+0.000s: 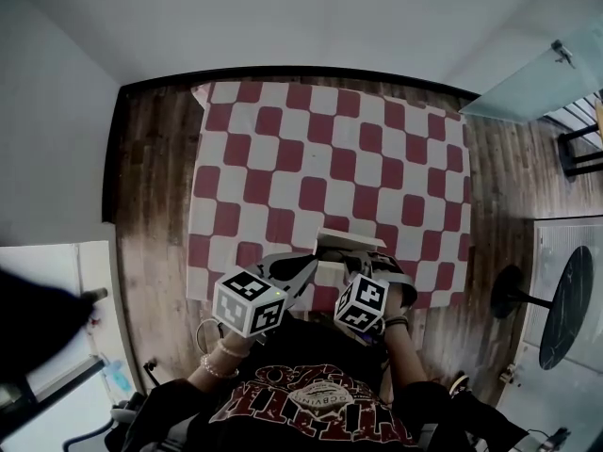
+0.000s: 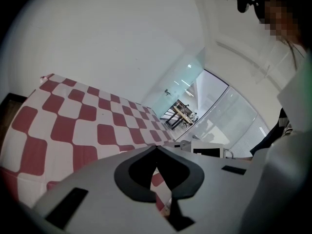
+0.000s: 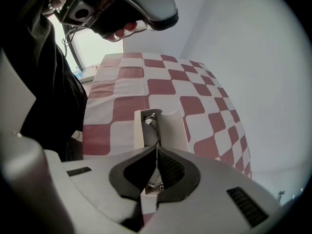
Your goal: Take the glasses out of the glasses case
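The glasses case [image 3: 171, 126] is open. The right gripper [image 3: 156, 149] pinches the glasses [image 3: 149, 117], not lifted out yet. The left gripper [image 2: 156, 148] is pressed together, empty.

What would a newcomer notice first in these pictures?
The red-and-white checked cloth fills the middle of the head view, with an open white glasses case at its near edge. Then the right gripper, jaws closed on the thin metal glasses in that case; the left gripper hangs shut and empty beside it.

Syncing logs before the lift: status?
Left hand-held gripper shut, empty. Right hand-held gripper shut on glasses, inside open glasses case. Nothing blocking.
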`<state>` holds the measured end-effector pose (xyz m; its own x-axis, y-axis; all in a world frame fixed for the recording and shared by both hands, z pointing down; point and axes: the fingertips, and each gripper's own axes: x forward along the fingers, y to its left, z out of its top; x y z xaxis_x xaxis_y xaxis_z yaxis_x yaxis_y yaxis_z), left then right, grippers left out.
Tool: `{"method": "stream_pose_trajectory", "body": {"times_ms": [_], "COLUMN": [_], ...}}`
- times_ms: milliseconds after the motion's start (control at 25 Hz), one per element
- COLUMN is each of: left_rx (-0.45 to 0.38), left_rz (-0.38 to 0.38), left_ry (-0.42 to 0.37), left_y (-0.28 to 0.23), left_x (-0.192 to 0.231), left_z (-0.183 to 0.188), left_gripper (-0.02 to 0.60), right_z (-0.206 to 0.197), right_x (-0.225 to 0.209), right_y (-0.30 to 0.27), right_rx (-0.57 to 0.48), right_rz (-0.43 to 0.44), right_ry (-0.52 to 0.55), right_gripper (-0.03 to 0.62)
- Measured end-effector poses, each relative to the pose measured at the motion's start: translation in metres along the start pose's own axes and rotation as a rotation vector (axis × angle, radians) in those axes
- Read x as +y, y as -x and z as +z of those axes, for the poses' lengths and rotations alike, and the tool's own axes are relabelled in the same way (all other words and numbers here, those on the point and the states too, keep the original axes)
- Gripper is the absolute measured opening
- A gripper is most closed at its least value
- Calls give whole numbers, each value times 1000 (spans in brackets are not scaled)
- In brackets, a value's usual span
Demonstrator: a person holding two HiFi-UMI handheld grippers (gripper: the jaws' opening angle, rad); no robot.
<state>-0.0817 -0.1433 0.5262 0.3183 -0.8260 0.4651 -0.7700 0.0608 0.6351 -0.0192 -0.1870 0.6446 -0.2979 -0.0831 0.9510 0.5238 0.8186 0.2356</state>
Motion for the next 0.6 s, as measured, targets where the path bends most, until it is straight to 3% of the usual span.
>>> {"method": "stream_pose_trajectory", "body": {"times_ms": [320, 600], "left_rx": [8, 12], "left_rz": [-4, -7], "left_ry": [12, 16], "left_y": [1, -1], "left_x": [2, 3], "left_z": [-3, -3], "left_gripper": [8, 8], "right_z": [-2, -2], "right_x": [3, 6], "right_y": [-8, -6], "right_rx": [53, 41], "right_rz": [4, 42], "right_ry": [81, 79], "right_gripper": [21, 21]}}
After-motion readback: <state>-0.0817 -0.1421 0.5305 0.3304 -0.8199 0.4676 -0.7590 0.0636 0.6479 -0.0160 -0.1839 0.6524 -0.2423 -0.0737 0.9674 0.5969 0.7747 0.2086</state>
